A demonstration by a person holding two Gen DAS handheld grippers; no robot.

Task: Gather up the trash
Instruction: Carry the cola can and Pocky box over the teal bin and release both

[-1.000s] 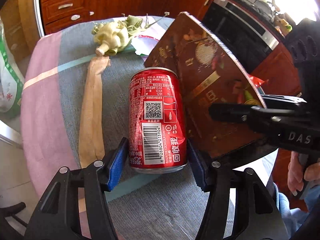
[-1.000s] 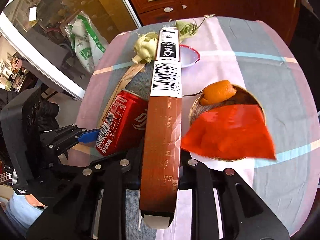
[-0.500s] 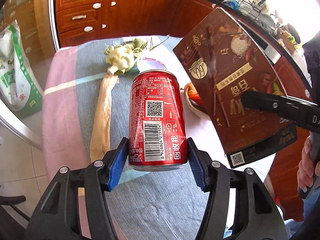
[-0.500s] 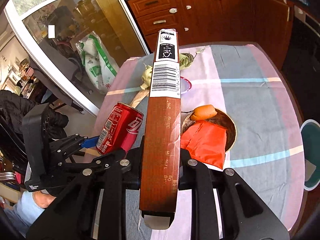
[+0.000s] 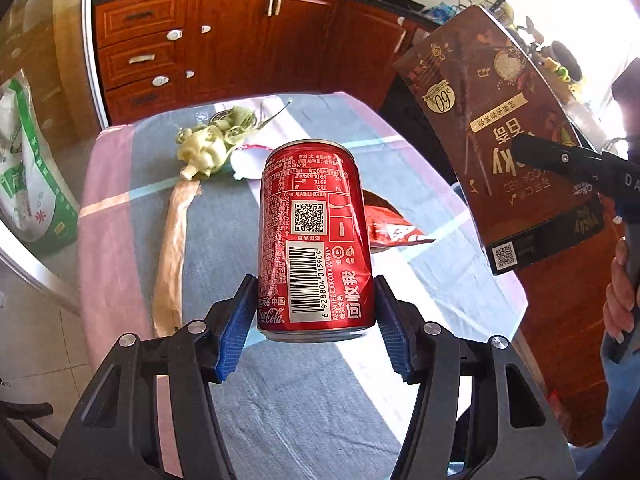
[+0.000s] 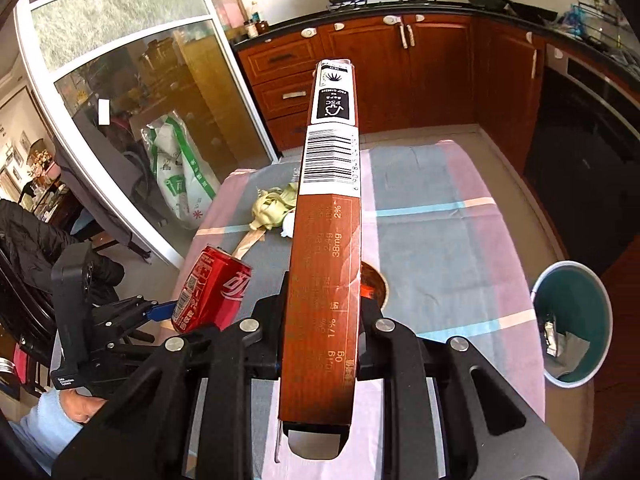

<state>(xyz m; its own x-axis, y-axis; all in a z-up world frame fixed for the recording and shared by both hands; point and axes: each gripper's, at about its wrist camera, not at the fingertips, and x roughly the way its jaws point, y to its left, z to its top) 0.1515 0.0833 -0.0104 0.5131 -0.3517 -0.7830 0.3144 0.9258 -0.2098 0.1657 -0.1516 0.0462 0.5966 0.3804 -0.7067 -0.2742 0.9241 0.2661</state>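
The red cola can (image 5: 315, 236) sits upright between the blue pads (image 5: 235, 326) of the left gripper (image 5: 316, 320), clamped near its base and lifted clear of the bench (image 5: 132, 216); the jaws stand about half wide, pressed on both sides of the can. In the right wrist view the same can (image 6: 212, 292) leans out past the bench's left edge, with the left gripper (image 6: 160, 310) on it. The right gripper (image 6: 320, 344) has its jaws narrow, closed on the thin side of a flat brown snack box (image 6: 326, 260), which stands on edge and runs straight out along the fingers, barcode end farthest away. From the left wrist view the box (image 5: 504, 136) hangs broad face on, above the bench's right edge, pinched by the right gripper (image 5: 568, 160).

A teal bin (image 6: 572, 328) stands on the floor just beyond the bench's right edge; crumpled silver foil (image 6: 554, 336) lies inside it. A brown bowl (image 6: 376, 284) sits mid bench, mostly hidden by the box; what it holds cannot be told from here. A red wrapper (image 5: 390, 226) shows behind the can. Pale green vegetable scraps (image 5: 206, 148) and a long tan strip (image 5: 172, 256) lie toward the far left corner.

Both grippers point down at a slant. A hand (image 5: 620, 304) grips the right handle; another hand (image 6: 82, 406) in a light sleeve holds the left handle
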